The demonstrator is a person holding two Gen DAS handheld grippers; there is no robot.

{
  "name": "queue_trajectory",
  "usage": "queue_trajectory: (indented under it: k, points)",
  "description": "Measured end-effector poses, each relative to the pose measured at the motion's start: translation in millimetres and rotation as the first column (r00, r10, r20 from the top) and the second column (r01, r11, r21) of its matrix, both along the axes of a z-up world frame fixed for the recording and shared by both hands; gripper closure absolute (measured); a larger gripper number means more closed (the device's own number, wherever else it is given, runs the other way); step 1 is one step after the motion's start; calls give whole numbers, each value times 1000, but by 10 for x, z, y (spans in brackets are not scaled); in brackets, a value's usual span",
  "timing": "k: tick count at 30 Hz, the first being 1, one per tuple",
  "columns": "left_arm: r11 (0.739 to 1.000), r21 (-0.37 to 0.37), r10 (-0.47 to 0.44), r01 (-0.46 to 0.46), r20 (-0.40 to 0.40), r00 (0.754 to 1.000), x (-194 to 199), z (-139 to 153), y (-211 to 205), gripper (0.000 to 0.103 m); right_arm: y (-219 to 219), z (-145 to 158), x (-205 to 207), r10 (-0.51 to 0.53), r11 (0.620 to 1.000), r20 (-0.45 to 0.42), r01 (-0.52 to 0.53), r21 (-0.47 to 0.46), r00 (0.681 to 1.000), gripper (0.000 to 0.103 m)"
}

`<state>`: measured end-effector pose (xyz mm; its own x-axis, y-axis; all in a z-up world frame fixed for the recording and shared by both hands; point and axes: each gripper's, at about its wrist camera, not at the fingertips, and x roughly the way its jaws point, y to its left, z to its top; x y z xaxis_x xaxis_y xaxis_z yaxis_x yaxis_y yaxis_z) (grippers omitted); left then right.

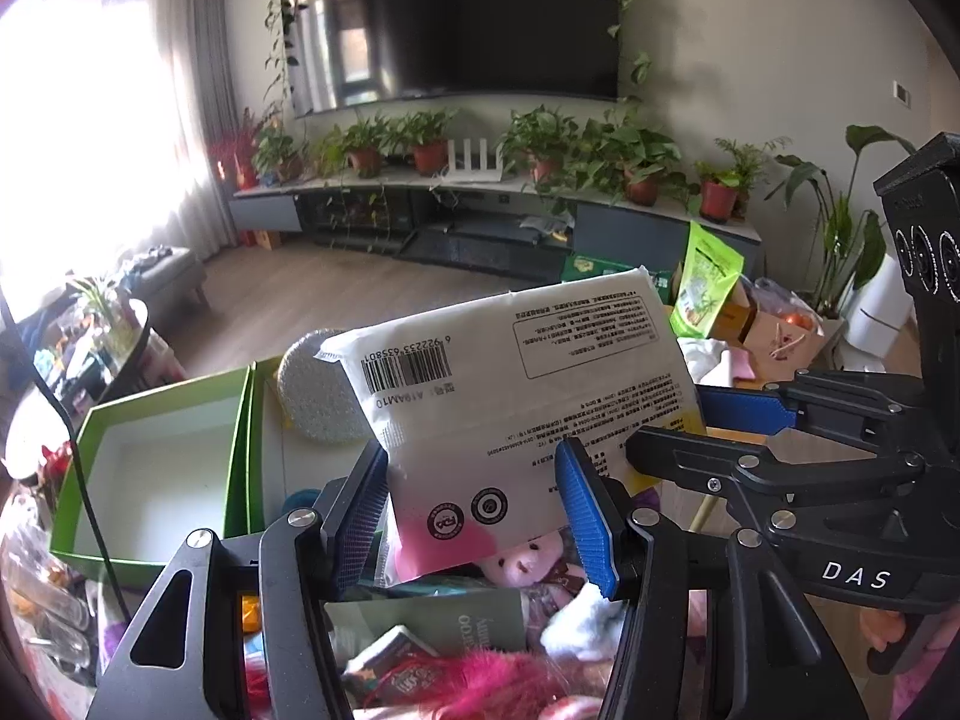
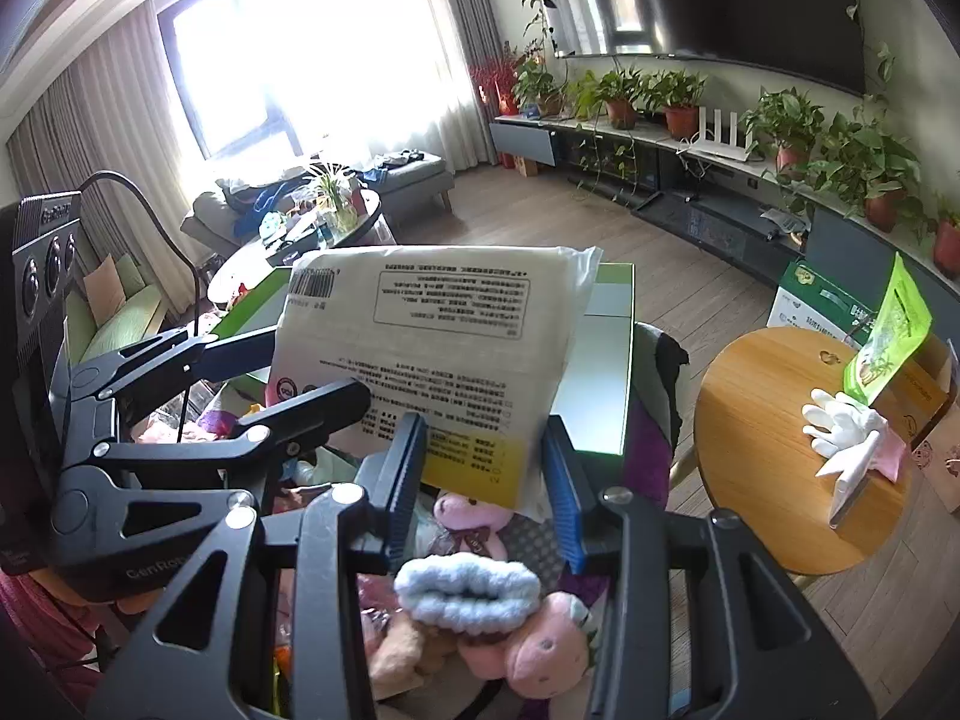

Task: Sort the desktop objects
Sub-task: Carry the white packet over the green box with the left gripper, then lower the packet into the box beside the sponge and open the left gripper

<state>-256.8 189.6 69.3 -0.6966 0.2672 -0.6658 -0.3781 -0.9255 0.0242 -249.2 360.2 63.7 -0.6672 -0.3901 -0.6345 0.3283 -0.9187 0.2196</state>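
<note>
Plastic-wrapped white pack (image 1: 516,384) raised above plush clutter, near green box (image 1: 162,456). Left gripper (image 1: 474,510) pinching its lower edge, pads tight on wrapper. Right gripper (image 2: 486,480) straddling yellow corner w/ jaws narrow; contact not clear, can't tell if clamped. Prob. light, soft, squashy; film slick, may slide. Best hold across the short end, deep between pads, not on the thin seam.

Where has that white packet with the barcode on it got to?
The white packet is held up in mid-air between both grippers' blue pads, above the pile of soft toys, with the green box just behind it.
</note>
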Motion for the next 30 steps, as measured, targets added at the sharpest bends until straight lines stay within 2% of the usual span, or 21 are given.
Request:
queue_trajectory:
  k: [13,30]
  points:
    - [999,14,31,-32,101,994,-504,-277,62,47,60,-275,-423,-4,1000,56,5,-17,998,63]
    - [999,-2,52,-52,210,976,-906,-637,178,47,140,-596,-744,-18,1000,106,20,-21,994,63]
